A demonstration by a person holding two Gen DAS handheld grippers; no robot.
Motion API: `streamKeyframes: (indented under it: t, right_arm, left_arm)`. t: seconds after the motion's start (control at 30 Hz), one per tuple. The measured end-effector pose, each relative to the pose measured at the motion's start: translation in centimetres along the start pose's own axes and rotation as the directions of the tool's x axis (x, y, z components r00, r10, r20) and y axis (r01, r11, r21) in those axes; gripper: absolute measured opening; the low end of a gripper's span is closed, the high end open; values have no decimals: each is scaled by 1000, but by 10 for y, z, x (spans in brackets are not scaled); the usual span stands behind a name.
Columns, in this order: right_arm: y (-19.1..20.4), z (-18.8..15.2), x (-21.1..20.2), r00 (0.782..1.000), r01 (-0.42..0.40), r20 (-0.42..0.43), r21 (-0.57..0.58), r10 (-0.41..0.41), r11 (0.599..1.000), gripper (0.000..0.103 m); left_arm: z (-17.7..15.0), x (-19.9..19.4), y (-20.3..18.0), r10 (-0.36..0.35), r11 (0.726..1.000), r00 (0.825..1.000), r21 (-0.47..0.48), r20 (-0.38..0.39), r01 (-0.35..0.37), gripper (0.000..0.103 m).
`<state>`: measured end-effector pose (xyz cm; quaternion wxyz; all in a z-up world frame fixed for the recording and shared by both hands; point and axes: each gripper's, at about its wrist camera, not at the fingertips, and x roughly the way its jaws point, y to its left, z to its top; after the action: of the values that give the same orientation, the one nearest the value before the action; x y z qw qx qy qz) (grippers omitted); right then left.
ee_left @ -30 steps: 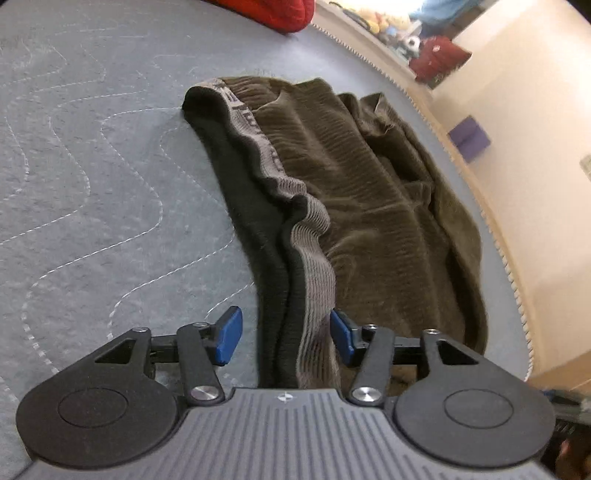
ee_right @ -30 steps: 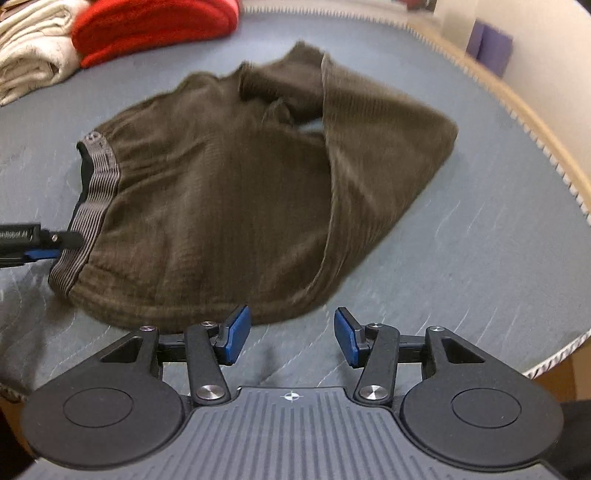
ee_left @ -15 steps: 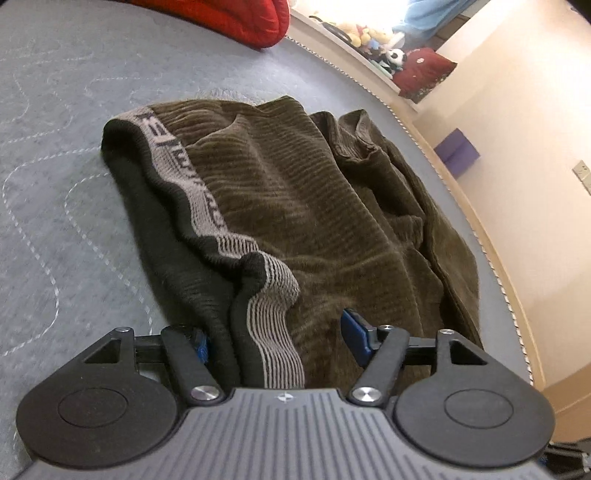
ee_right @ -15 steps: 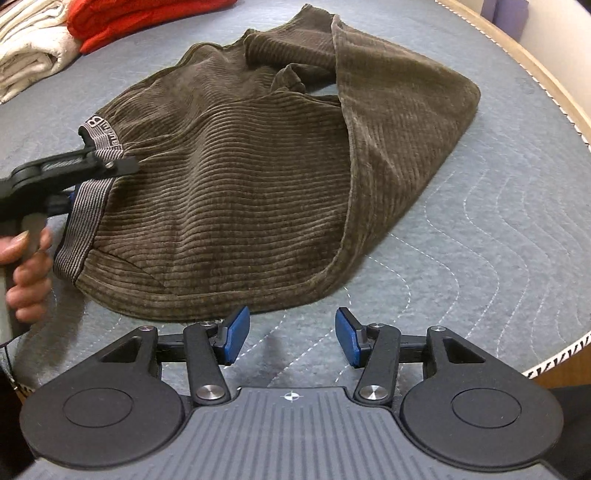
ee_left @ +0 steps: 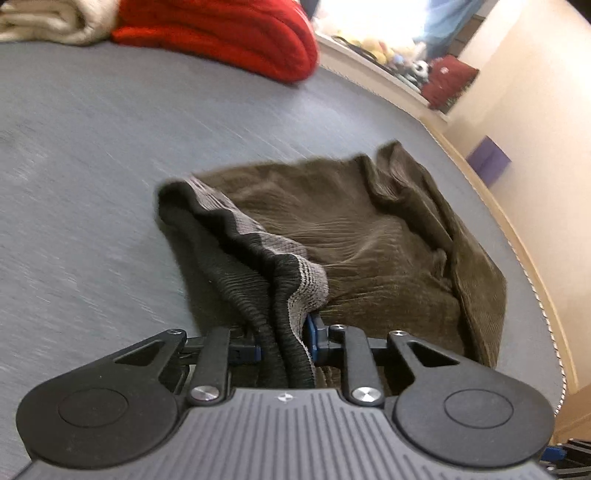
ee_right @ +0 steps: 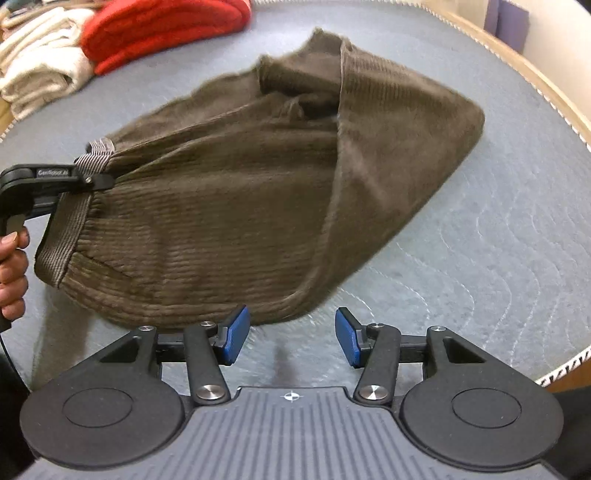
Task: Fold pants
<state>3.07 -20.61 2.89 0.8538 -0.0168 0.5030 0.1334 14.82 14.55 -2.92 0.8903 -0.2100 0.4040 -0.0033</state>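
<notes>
Brown corduroy pants lie crumpled on the grey quilted bed, their striped grey waistband at the left end. My left gripper is closing on a bunched fold of that waistband, and its blue pads press the fabric from both sides. In the right wrist view the left gripper lifts the waistband off the bed, with a hand on its handle. My right gripper stands open just short of the pants' near hem, with only mattress between its fingers.
A folded red blanket and cream towels lie at the far side of the bed. The bed's wooden edge runs along the right, with a purple box on the floor beyond. Bare mattress lies right of the pants.
My left gripper slid over the waistband, closed on it and rose, pulling that end of the pants up. The right gripper stayed open and moved slightly nearer the hem.
</notes>
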Motion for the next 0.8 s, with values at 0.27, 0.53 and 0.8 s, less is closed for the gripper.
streamKeyframes:
  t: [0.27,0.53,0.8]
  right_arm:
    - [11,0,-26,984,-26,178,13,24,1000,54]
    - [16,4,-22,970,-33,240,-12,35,999,54]
    - [22,14,-8,972,-4,236,-7,6,1000,54]
  left_arm:
    - [50,-78,97,207,978,978,0,34,-207,23]
    - [59,-103,148,448,893,893,-63,49,-445,66]
    - [-27,-126,55,610,786,727,-116,315,-608,80]
